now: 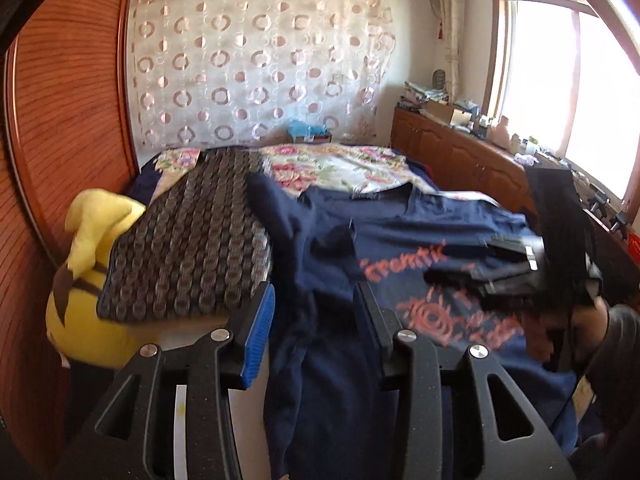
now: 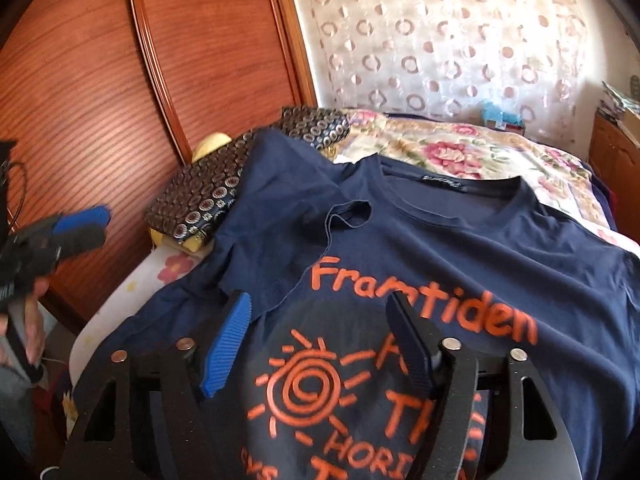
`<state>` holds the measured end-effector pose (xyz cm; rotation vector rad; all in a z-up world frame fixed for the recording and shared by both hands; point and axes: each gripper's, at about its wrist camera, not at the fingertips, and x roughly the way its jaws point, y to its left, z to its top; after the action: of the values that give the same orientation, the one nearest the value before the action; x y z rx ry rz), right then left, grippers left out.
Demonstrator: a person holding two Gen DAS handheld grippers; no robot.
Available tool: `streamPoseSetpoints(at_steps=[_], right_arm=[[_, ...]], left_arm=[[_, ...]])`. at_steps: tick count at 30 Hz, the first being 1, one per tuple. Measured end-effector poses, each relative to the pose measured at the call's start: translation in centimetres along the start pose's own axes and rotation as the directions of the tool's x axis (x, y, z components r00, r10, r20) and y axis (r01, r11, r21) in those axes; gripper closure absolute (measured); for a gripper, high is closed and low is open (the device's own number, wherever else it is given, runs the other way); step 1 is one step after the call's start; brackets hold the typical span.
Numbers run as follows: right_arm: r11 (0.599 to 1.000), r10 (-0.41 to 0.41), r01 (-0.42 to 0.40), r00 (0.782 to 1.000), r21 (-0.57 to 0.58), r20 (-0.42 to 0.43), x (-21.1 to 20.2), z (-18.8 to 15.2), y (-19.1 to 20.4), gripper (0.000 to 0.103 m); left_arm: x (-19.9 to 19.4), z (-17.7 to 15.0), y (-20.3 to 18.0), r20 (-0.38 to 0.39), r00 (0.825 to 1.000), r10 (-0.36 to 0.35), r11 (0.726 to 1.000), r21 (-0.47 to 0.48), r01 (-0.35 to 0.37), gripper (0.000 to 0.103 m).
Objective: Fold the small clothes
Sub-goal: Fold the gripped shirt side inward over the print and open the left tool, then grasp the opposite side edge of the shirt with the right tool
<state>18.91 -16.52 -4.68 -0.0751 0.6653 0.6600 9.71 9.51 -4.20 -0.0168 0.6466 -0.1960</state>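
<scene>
A navy T-shirt [image 2: 460, 248] with orange print lies spread face up on the bed, collar toward the headboard; its left sleeve is rumpled over a patterned pillow. It also shows in the left wrist view [image 1: 400, 240]. My right gripper [image 2: 320, 308] hovers open and empty just above the printed chest. My left gripper [image 1: 316, 300] is open above the shirt's left side, with cloth lying between its fingers; it also shows in the right wrist view [image 2: 86, 226], left of the bed. The right gripper shows blurred at the right of the left wrist view [image 1: 516, 264].
A dark patterned pillow [image 1: 192, 236] and a yellow plush toy [image 1: 84, 280] lie at the bed's left by the wooden wardrobe [image 2: 120, 100]. A floral bedspread [image 2: 460, 148] covers the bed. A wooden cabinet [image 1: 460, 156] with clutter stands under the window at the right.
</scene>
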Motion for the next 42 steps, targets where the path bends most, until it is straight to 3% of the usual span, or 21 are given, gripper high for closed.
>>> streamPoseSetpoints(at_steps=[4,8,10,17,19,25,29,34,35,39,42], right_arm=[[1.0,0.008,-0.008,0.998,-0.015,-0.056,2.9,1.5,0.3,0.036],[1.0,0.009,-0.011,0.993,-0.021,-0.116,5.8,2.9,0.7,0.048],[1.0,0.007,-0.01,0.989,-0.02,-0.145,7.3,3.4,0.7,0.059],[0.999,0.004,-0.012,0.984,-0.042,-0.18,10.4,4.2,1.2,0.079],[0.998,0.008,-0.02,0.983,-0.06,-0.186,10.7,4.0,1.4,0.099],[0.995,0.056,-0.066,0.99,-0.077,-0.131,8.4,3.8,1.1,0.1],[0.998,0.033,-0.038,0.997,-0.059,-0.073,6.0,4.0,-0.3,0.1],[0.997,-0.005,-0.004,0.993,-0.076,-0.118,6.6,3.0,-1.8,0.096],[0.997,-0.011,0.002,0.993,-0.079,-0.12,6.6,2.6,-2.1,0.094],[0.998,-0.026,0.021,0.994,-0.052,-0.107,5.8,1.9,-4.2,0.07],[0.999,-0.032,0.031,0.995,-0.017,-0.095,5.3,1.3,-6.0,0.069]], left_arm=[[1.3,-1.9,0.6,-0.045,0.999,0.009,1.0,-0.011,-0.01,0.061],[2.7,-3.1,0.9,-0.086,0.996,0.034,0.999,-0.004,-0.035,0.06],[3.6,-3.5,1.1,-0.116,0.991,0.06,0.998,0.0,-0.06,0.06],[5.3,-5.2,1.8,-0.184,0.979,0.093,0.996,0.01,-0.093,0.06],[5.6,-5.6,1.8,-0.205,0.975,0.088,0.996,0.009,-0.088,0.06],[5.9,-5.7,1.9,-0.22,0.973,0.075,0.997,-0.004,-0.078,0.058],[5.8,-5.7,1.8,-0.221,0.972,0.077,0.997,0.0,-0.079,0.057],[5.9,-5.6,2.0,-0.22,0.973,0.073,0.997,-0.004,-0.076,0.057],[5.9,-5.7,1.9,-0.219,0.973,0.074,0.997,-0.003,-0.077,0.057],[5.9,-5.7,2.0,-0.22,0.973,0.071,0.997,-0.006,-0.074,0.057],[5.9,-5.7,2.0,-0.22,0.973,0.071,0.997,-0.005,-0.074,0.057]])
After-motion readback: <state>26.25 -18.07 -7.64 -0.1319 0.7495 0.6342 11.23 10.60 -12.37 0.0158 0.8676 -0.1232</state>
